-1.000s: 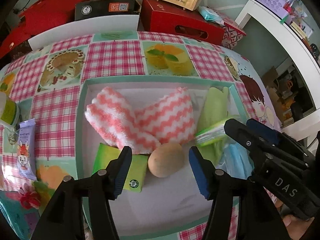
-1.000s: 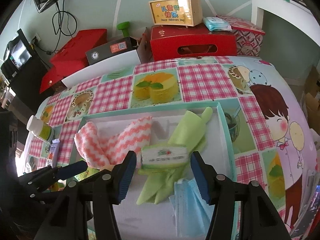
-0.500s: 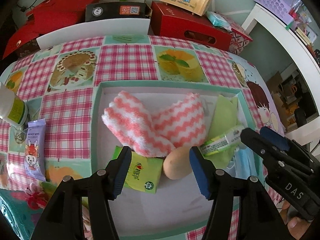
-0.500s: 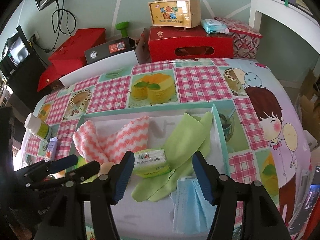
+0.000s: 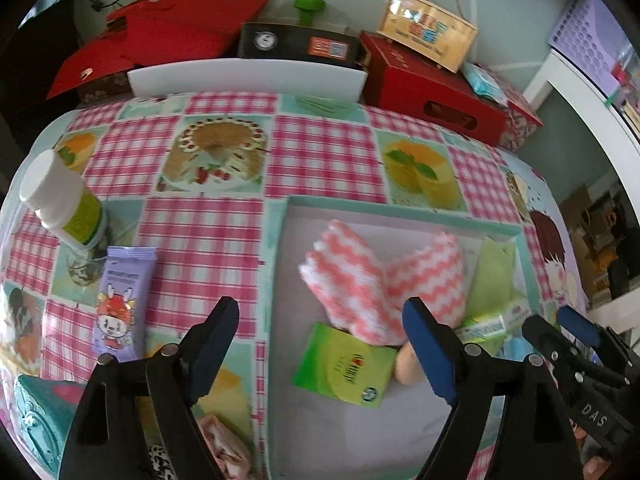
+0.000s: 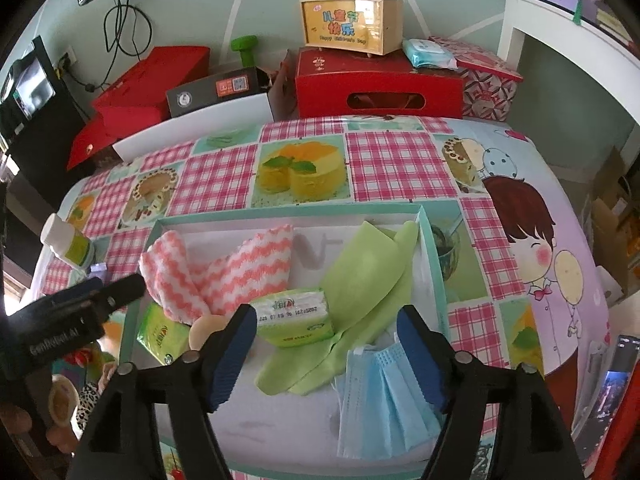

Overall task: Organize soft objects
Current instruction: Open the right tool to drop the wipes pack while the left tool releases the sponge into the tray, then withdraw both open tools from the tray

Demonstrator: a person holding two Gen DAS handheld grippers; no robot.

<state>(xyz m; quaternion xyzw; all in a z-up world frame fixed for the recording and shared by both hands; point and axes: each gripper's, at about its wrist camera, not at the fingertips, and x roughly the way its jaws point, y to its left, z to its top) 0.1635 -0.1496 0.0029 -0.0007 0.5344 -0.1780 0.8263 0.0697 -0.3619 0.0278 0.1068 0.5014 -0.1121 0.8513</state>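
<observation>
In teal-rimmed shallow tray (image 6: 434, 264): green tissue pack (image 6: 296, 317) now released, right tongs (image 6: 326, 354) opening; left tongs (image 5: 320, 344) opening, empty, shifted toward left rim.

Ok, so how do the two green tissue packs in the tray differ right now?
The pale tissue pack lies on the green cloth, near the middle of the tray; the bright green tissue pack lies on the tray floor at its left side. The pale one shows a white printed strip along its long side; the bright one shows red lettering on its flat face. Both are small soft packs, and neither is held.
</observation>
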